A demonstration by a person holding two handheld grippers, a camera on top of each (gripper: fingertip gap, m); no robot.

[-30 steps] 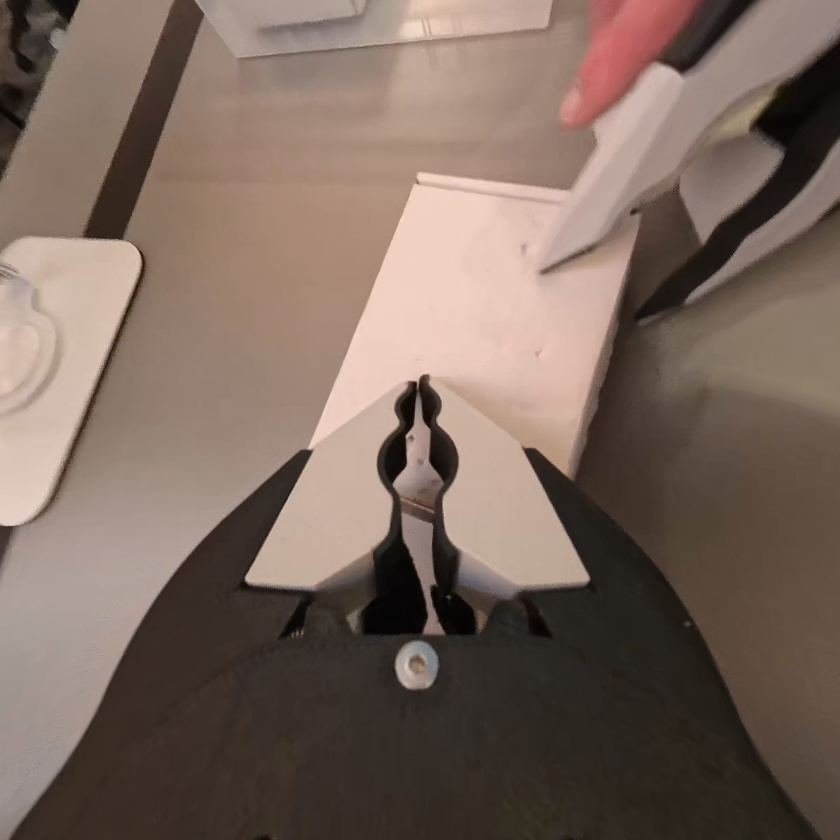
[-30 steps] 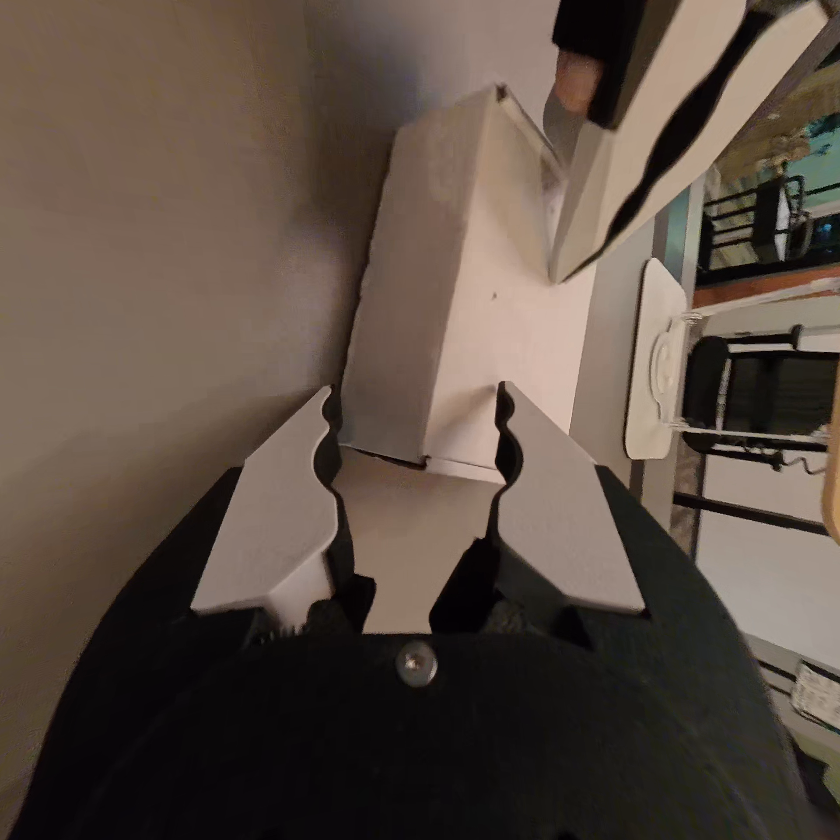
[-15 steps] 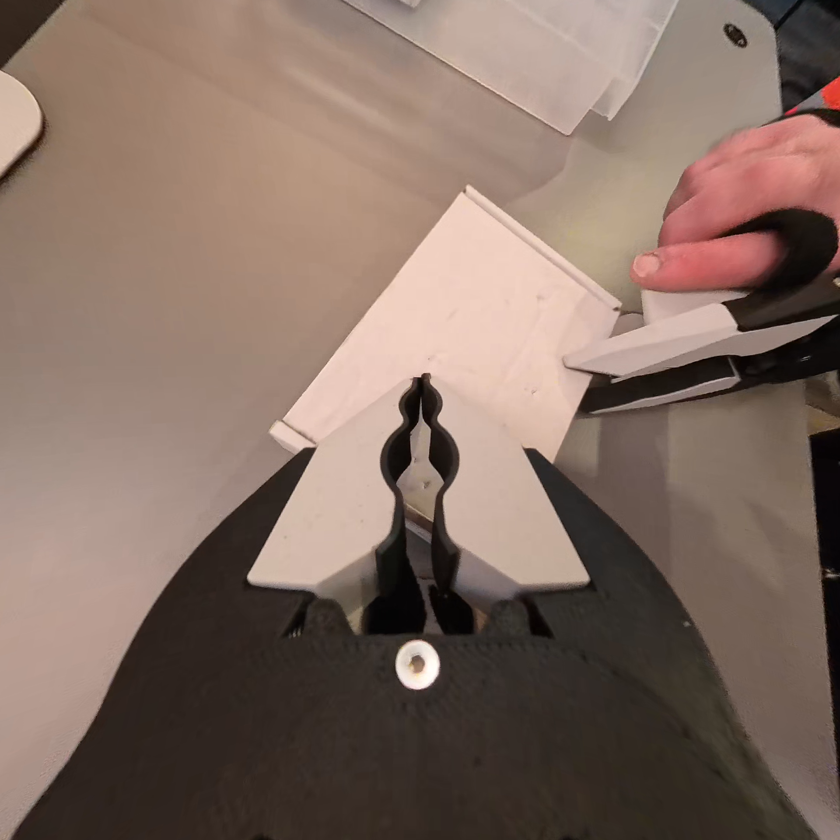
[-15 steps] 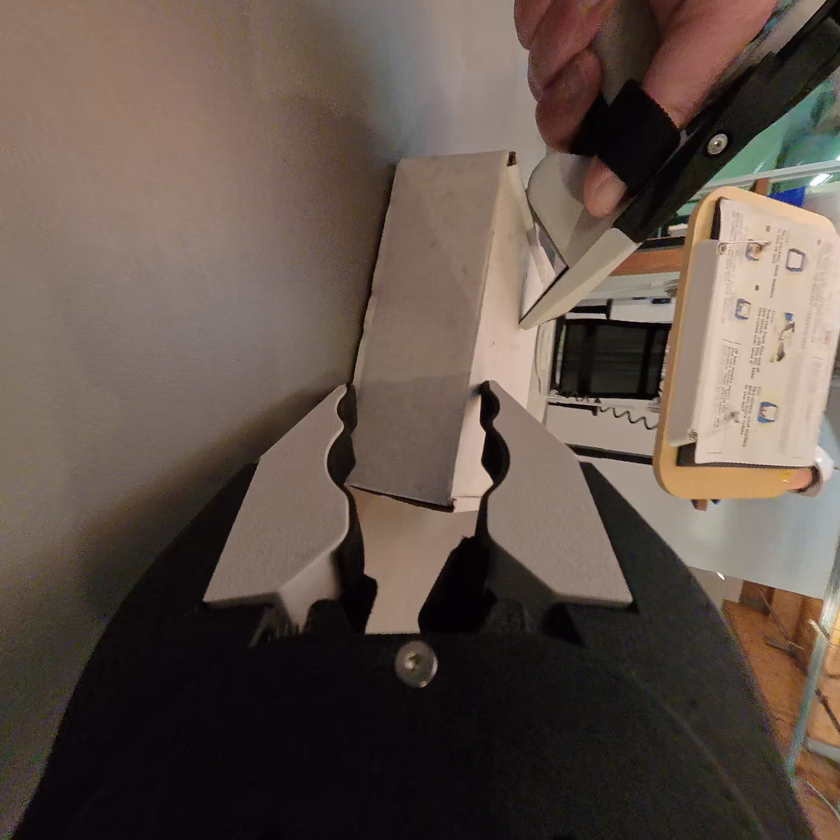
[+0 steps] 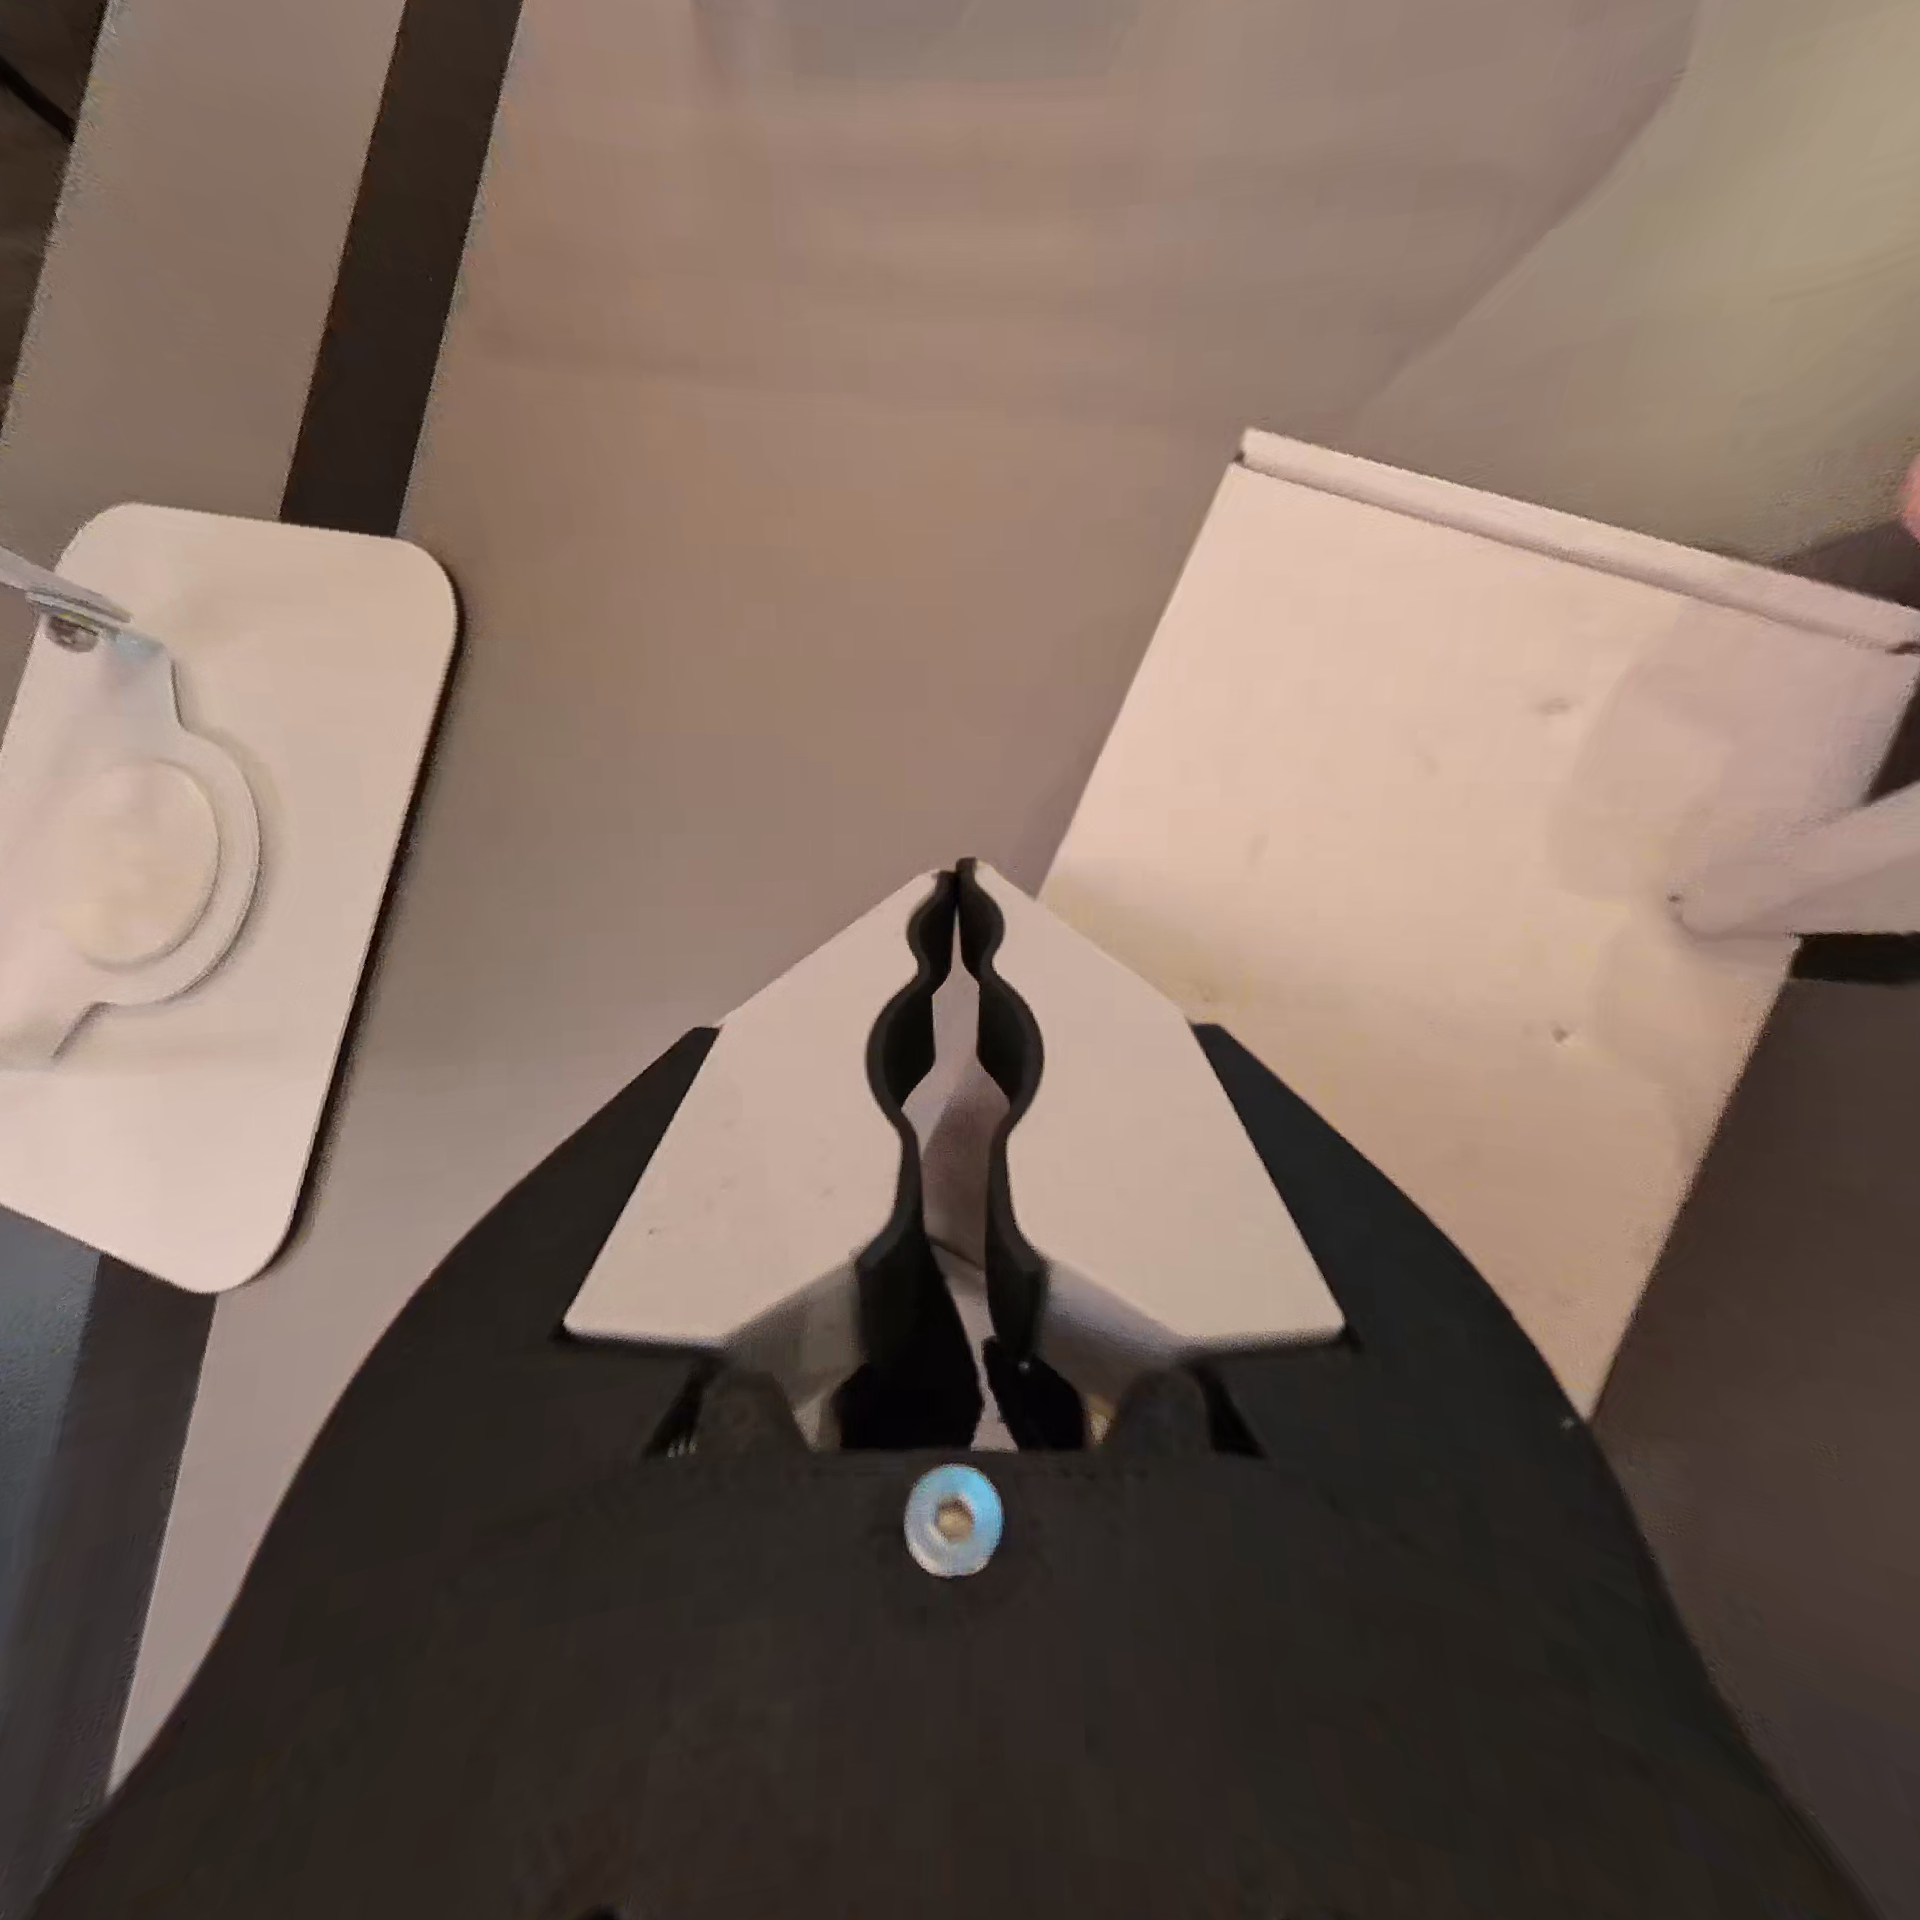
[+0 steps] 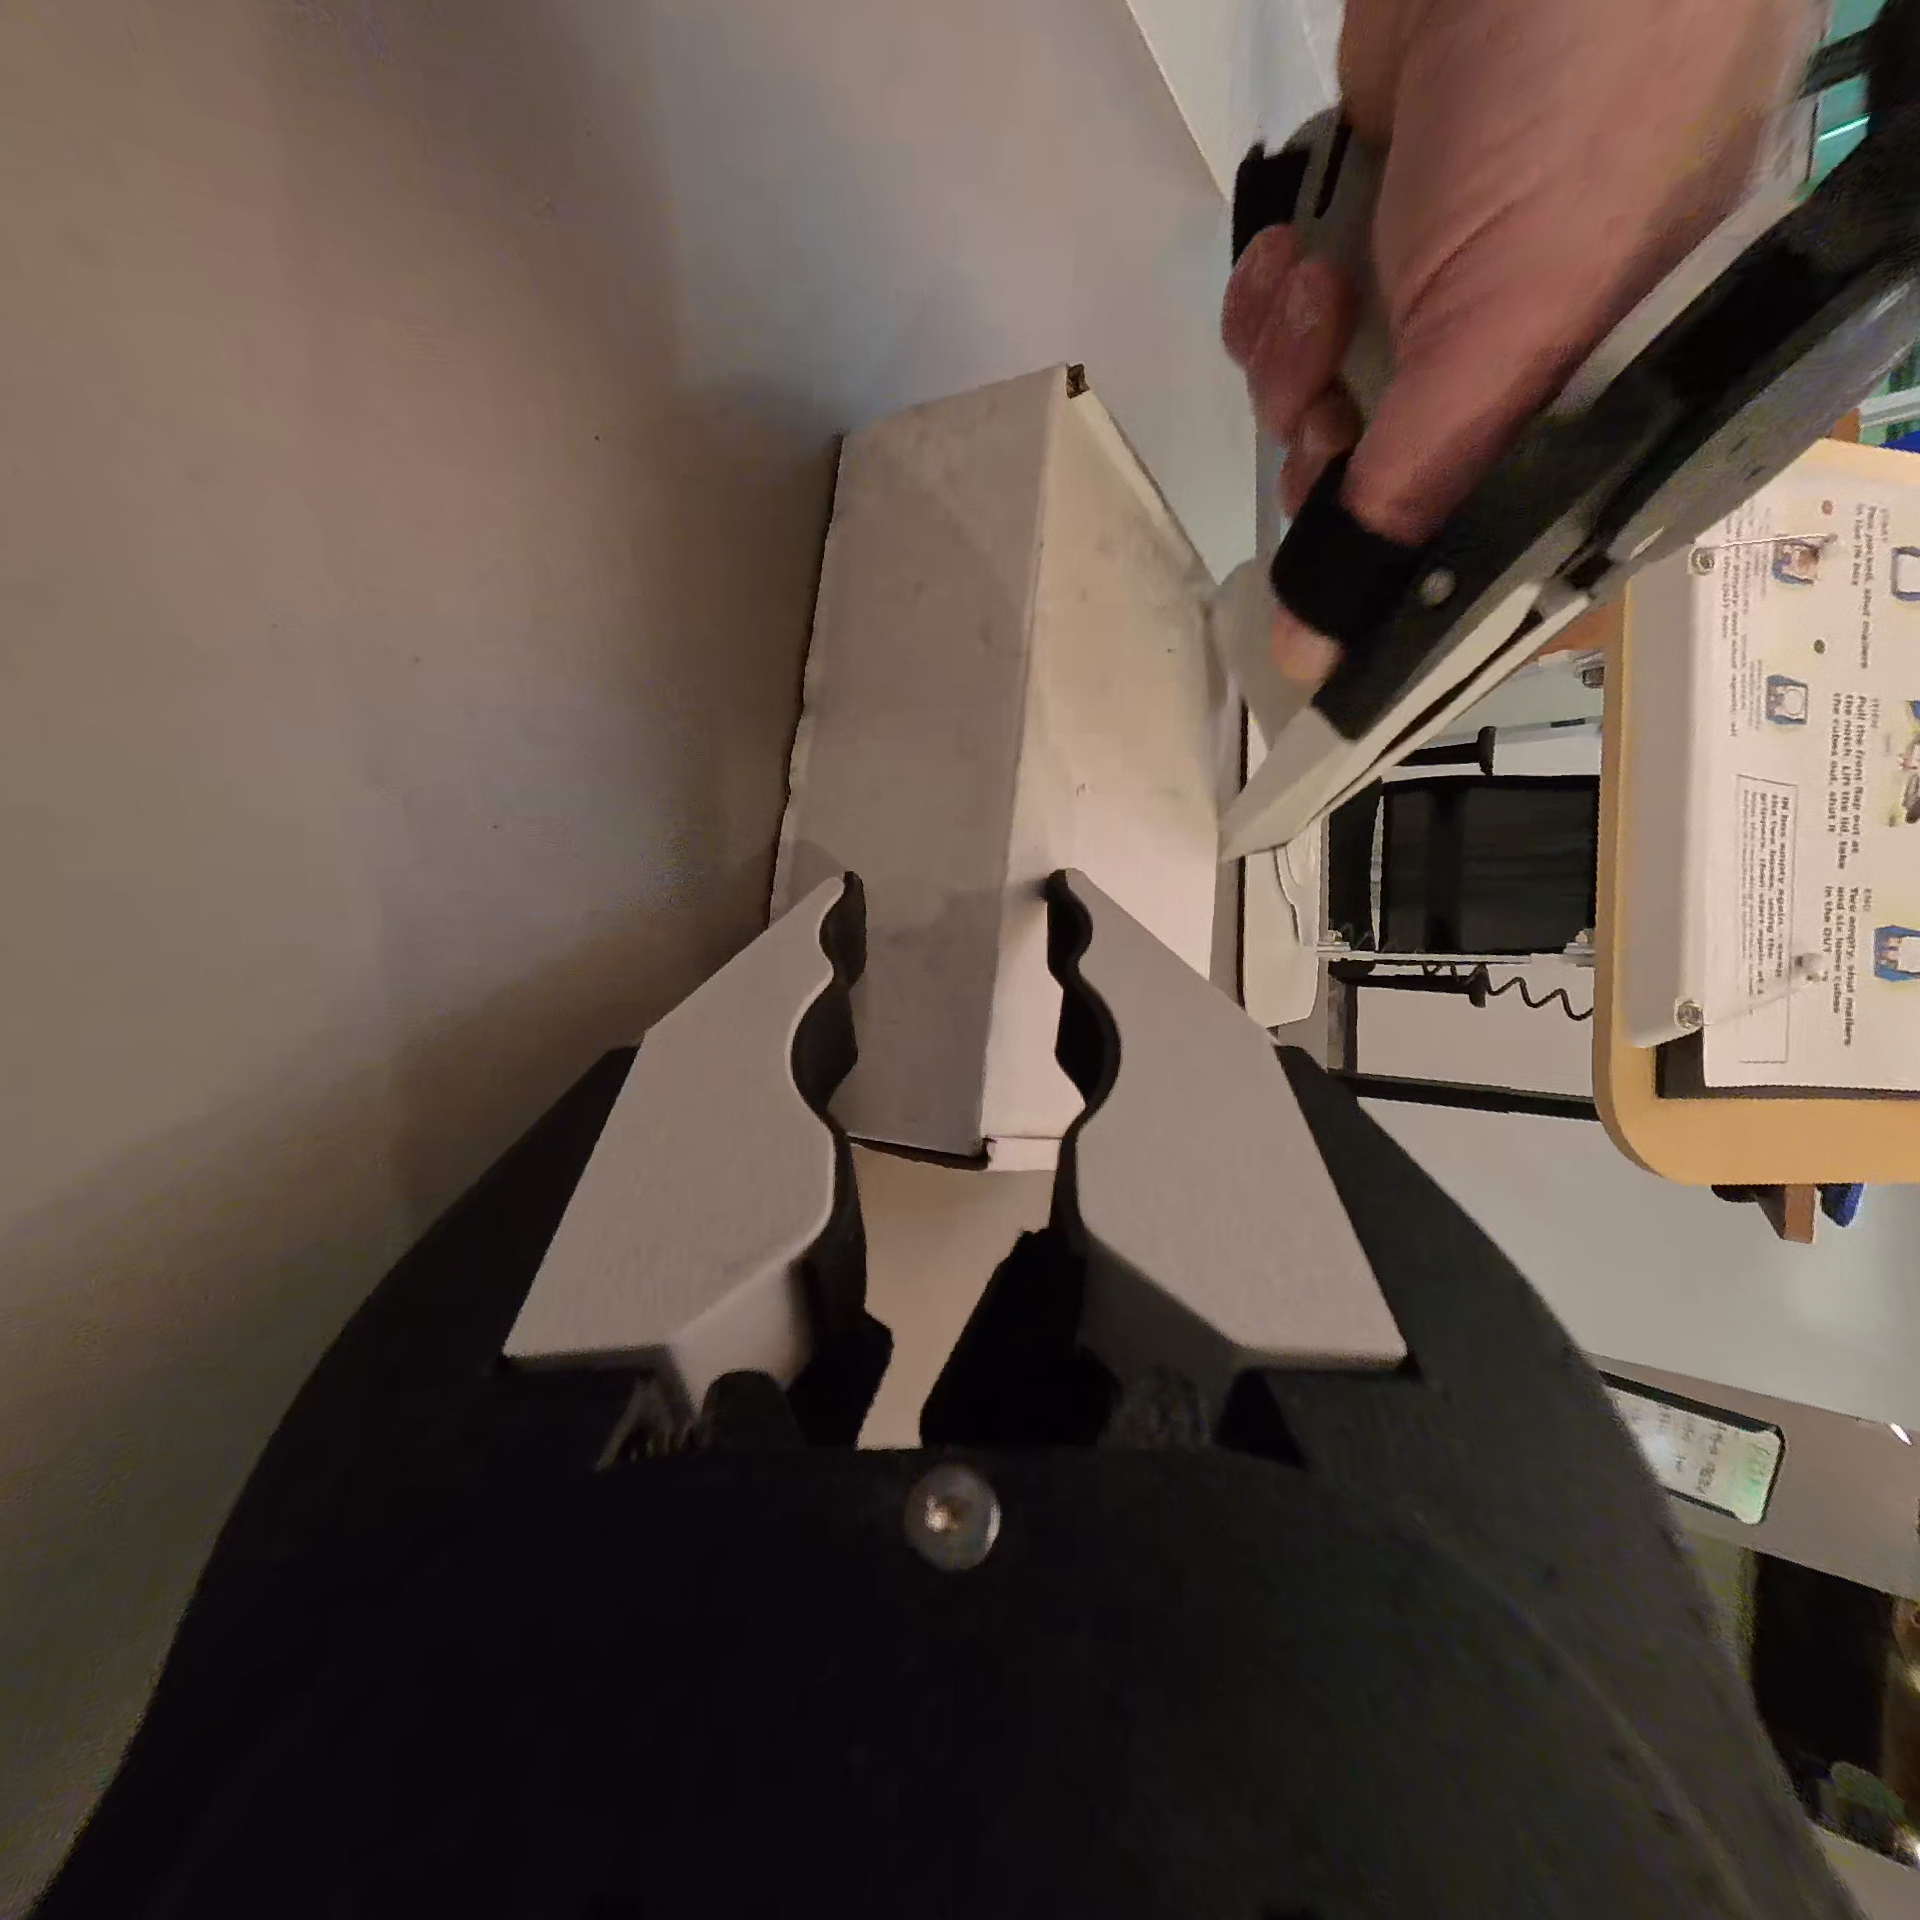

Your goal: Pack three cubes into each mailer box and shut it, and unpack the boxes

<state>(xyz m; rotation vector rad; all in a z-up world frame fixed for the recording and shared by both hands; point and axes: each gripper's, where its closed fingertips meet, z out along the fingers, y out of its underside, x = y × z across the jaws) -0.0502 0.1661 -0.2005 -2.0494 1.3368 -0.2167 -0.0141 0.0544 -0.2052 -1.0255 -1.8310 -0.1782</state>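
Mailer box (image 6: 966, 727): closed, held up off the counter (image 5: 779, 520).
Right gripper (image 6: 954, 904): jaws clamped across the box's end.
Left gripper (image 5: 958, 868): jaws pressed together, beside the box's near corner.

We saw a beige counter (image 5: 831, 520) with a dark gap (image 5: 395, 260) splitting it along its left side. Across that gap lay a white rounded plate (image 5: 260, 883) bearing a raised round fitting (image 5: 135, 883). In the right wrist view, a wood-edged board (image 6: 1662, 1122) carried a printed sheet (image 6: 1787, 790), and near it stood a dark chair (image 6: 1475, 873).
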